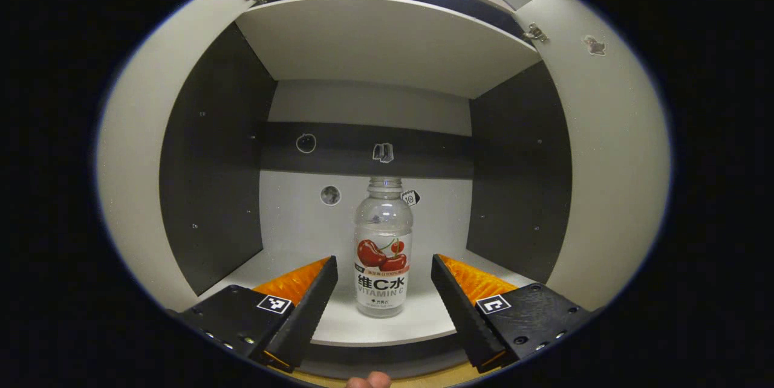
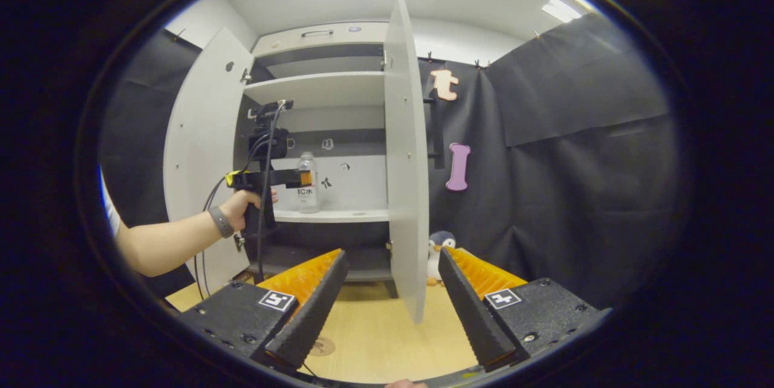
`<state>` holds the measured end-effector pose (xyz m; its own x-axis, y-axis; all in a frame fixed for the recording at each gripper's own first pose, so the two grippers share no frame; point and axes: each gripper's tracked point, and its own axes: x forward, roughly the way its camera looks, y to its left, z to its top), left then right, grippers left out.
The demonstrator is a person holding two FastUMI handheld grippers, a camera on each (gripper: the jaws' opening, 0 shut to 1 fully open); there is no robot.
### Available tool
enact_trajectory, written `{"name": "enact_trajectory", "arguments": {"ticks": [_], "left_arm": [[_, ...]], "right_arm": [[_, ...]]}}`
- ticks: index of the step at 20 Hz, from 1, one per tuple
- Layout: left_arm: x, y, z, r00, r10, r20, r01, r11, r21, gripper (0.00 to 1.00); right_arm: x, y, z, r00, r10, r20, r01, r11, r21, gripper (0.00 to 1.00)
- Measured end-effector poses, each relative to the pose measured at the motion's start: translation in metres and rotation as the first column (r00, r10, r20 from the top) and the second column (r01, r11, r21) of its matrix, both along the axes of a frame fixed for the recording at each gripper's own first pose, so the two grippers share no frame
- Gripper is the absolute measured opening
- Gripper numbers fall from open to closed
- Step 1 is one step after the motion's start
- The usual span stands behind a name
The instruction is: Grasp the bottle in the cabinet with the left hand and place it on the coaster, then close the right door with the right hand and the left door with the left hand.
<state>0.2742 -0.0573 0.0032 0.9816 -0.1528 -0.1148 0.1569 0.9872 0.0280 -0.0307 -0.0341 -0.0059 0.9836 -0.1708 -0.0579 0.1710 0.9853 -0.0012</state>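
Inside the open cabinet [image 2: 320,89], the bottle [image 1: 382,249] stands upright on the lower shelf [image 1: 417,321], near its front edge, uncapped as far as we can tell. We judge the task to be at its first step: nothing has been lifted, both doors hang wide, and every later stage is still ahead.

In the left gripper view, we see the left gripper [image 1: 382,291] lined up square on the bottle, its fingers spread wide to either side of the label and touching nothing; a clear gap shows between each finger and the plastic. In the right gripper view, the same tool appears farther off, held by a hand [image 2: 242,203] at the cabinet mouth, tips level with the bottle's body.

The right gripper [image 2: 392,309] waits well back from the cabinet above the wooden tabletop [image 2: 375,339], fingers likewise parted and empty. The right door [image 2: 404,158] stands edge-on before it, and the left door [image 2: 202,146] swings out beyond the reaching arm. A round disc [image 2: 321,347] lies on the tabletop near the right gripper; it may be the coaster, though we cannot say for certain.
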Motion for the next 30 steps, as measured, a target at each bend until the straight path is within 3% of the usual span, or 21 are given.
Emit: {"name": "enact_trajectory", "arguments": {"ticks": [5,13,14,15,18,20,24,30], "left_arm": [[0.032,-0.002,-0.01,1.0,0.0,-0.023,0.001,1.0,0.016,0.94],[0.064,-0.003,-0.019,0.999,-0.011,-0.049,0.013,0.998,0.055,0.95],[0.068,-0.005,-0.02,0.999,-0.008,-0.044,0.01,0.998,0.054,0.88],[0.064,-0.007,-0.019,0.999,-0.016,-0.046,0.018,0.999,0.048,0.75],[0.052,-0.002,-0.007,0.999,-0.015,-0.028,0.016,0.999,0.031,0.78],[0.03,-0.001,0.009,1.0,-0.03,0.007,0.03,0.999,0.022,0.82],[-0.044,-0.008,0.024,0.994,-0.105,0.027,0.106,0.994,-0.033,0.78],[-0.161,-0.015,-0.031,0.987,-0.159,-0.003,0.158,0.984,-0.08,0.78]], "right_arm": [[0.0,-0.01,0.001,0.999,-0.04,0.002,0.04,0.999,0.004,0.99],[0.001,-0.012,-0.002,0.999,-0.039,-0.014,0.039,0.999,0.003,0.99],[0.001,-0.011,-0.002,0.999,-0.037,-0.016,0.037,0.999,0.002,0.99],[0.002,-0.012,-0.002,0.999,-0.037,-0.018,0.037,0.999,0.001,0.99],[0.002,-0.01,0.0,1.0,-0.028,-0.013,0.028,1.0,0.009,0.99],[0.004,-0.006,0.002,1.0,-0.013,-0.003,0.013,1.0,0.011,0.99],[0.007,0.004,0.004,0.999,0.036,0.012,-0.036,0.999,0.009,0.99],[0.003,0.007,0.017,0.996,0.07,0.052,-0.069,0.998,-0.01,0.96]]}}
